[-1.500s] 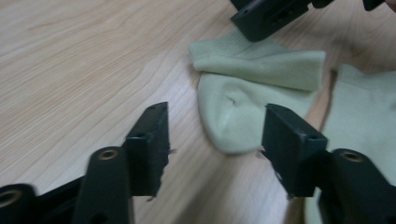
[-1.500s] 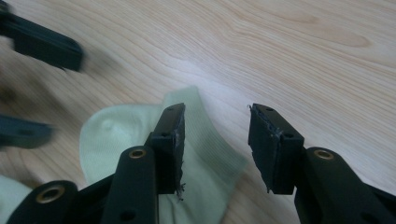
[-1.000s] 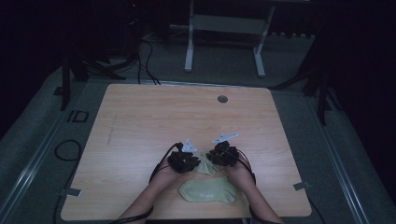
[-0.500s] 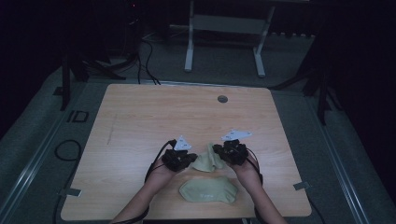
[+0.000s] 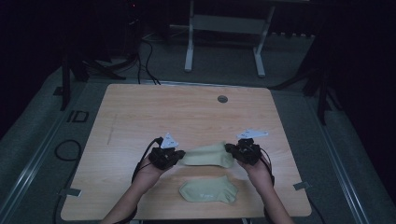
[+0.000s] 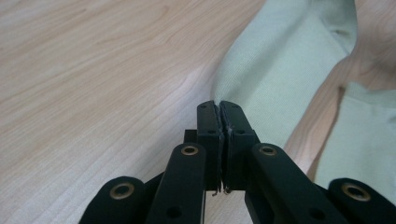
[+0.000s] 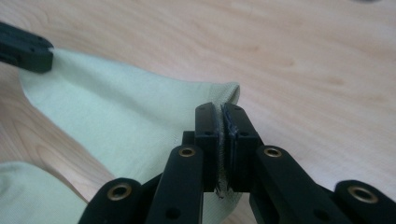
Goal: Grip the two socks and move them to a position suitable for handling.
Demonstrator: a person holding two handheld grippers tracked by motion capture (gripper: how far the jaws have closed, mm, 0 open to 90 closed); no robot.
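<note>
1. The left gripper (image 5: 180,155) has its jaws pressed together on one end of the upper sock (image 5: 208,155); in the left gripper view the two black jaws meet with the pale green cloth caught between their tips (image 6: 219,105).
2. The right gripper (image 5: 229,150) is likewise clamped on the other end of that sock; in the right gripper view a thin edge of fabric sits between its closed jaws (image 7: 220,109), and the other gripper's black jaw shows at the far end of the cloth.
3. The upper sock hangs stretched between the two grippers, lifted off the wood at its ends and sagging a little in the middle. It lies over the near half of the table (image 5: 154,112), somewhat right of centre and closer to the near edge than to the far one.
4. The lower sock (image 5: 208,190), of the same pale green, lies flat on the table just short of the near edge, under and slightly nearer than the stretched one, apart from both grippers.
5. Each gripper is held by a hand, left hand (image 5: 149,169) and right hand (image 5: 258,169), with forearms coming in over the near edge.
6. A small round grommet (image 5: 222,99) sits near the far edge, well apart from the socks.
</note>
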